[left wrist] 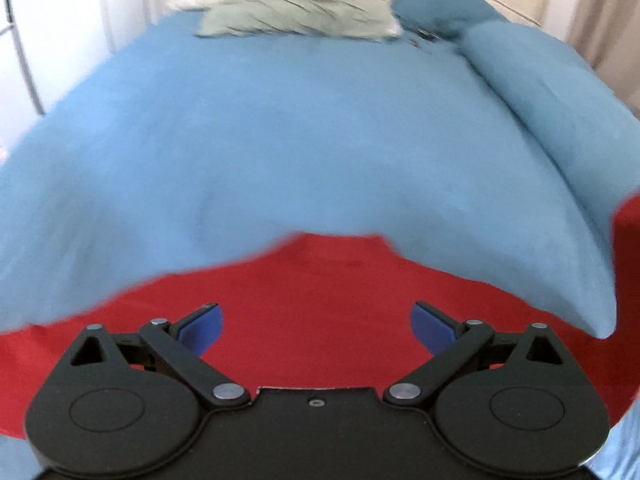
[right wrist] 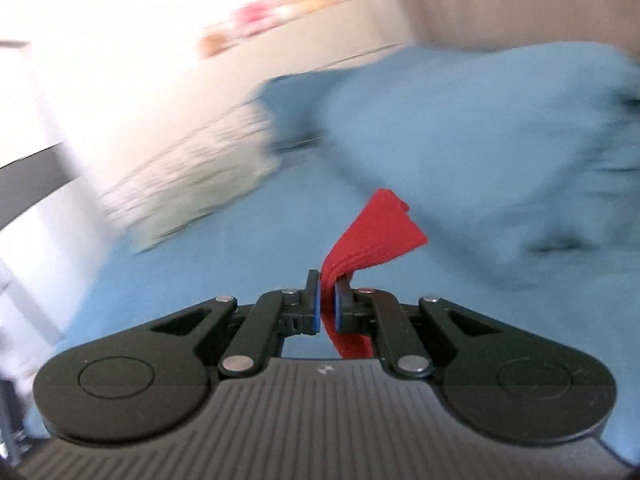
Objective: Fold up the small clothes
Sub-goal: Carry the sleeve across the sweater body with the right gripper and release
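A red garment (left wrist: 312, 300) lies on the blue bed cover (left wrist: 300, 140), spread under and ahead of my left gripper (left wrist: 316, 320). The left gripper is open, its blue pads wide apart just above the red cloth. In the right wrist view my right gripper (right wrist: 328, 300) is shut on an edge of the red garment (right wrist: 372, 232), which sticks up and forward past the fingers above the blue bed cover (right wrist: 224, 280). A red part of the garment also rises at the right edge of the left wrist view (left wrist: 626, 240).
A pale green patterned pillow (left wrist: 296, 12) lies at the head of the bed, also blurred in the right wrist view (right wrist: 192, 184). A blue pillow or bunched duvet (left wrist: 532, 92) lies on the right, also in the right wrist view (right wrist: 500, 152). White walls lie beyond.
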The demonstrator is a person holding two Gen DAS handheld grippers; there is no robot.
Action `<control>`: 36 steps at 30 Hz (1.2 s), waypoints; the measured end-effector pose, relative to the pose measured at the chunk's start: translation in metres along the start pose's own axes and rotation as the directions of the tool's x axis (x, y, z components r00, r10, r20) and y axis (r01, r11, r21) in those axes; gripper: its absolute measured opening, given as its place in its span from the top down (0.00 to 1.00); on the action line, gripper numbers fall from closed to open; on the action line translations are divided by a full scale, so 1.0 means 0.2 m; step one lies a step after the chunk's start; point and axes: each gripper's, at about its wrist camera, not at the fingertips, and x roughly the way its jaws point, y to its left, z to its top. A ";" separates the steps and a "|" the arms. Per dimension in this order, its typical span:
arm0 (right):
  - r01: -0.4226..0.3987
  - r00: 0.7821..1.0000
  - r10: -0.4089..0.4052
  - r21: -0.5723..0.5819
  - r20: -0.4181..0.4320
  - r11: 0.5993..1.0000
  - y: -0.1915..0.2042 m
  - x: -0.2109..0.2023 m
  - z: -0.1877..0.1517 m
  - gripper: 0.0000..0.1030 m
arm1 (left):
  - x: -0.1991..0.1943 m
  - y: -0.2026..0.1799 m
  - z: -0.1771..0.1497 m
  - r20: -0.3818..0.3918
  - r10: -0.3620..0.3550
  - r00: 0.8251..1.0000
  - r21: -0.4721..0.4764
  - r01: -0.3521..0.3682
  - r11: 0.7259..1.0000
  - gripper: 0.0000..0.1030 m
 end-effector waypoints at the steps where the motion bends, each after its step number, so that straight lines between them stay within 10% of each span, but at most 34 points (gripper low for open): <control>1: -0.066 0.998 0.065 -0.021 -0.020 0.998 0.13 0.04 -0.05 0.79 | -0.02 0.11 0.00 0.004 0.017 1.000 -0.008 -0.017 1.000 0.00; 6: -0.272 0.953 0.242 -0.162 -0.181 0.949 0.70 0.25 -0.50 0.79 | -0.04 0.56 -0.10 -0.034 0.089 0.995 -0.092 -0.091 0.992 0.00; 15: -0.320 0.908 0.178 -0.355 -0.380 0.878 1.07 0.40 -1.32 0.79 | 0.02 0.97 -0.37 -0.123 0.067 0.990 -0.200 -0.091 0.976 0.00; 25: -0.387 0.889 0.130 -0.567 -0.440 0.728 1.23 0.37 -1.56 0.74 | 0.08 0.90 -0.39 -0.100 -0.042 0.994 -0.171 0.024 0.985 0.00; 30: -0.448 0.867 0.137 -0.631 -0.479 0.634 1.21 0.32 -1.57 0.31 | 0.14 0.79 -0.38 -0.129 -0.112 0.985 -0.164 0.090 0.982 0.00; 36: -0.376 0.880 0.091 -0.566 -0.466 0.734 0.99 0.18 -1.40 0.27 | 0.24 0.66 -0.39 -0.156 -0.112 0.981 -0.130 0.092 0.987 0.03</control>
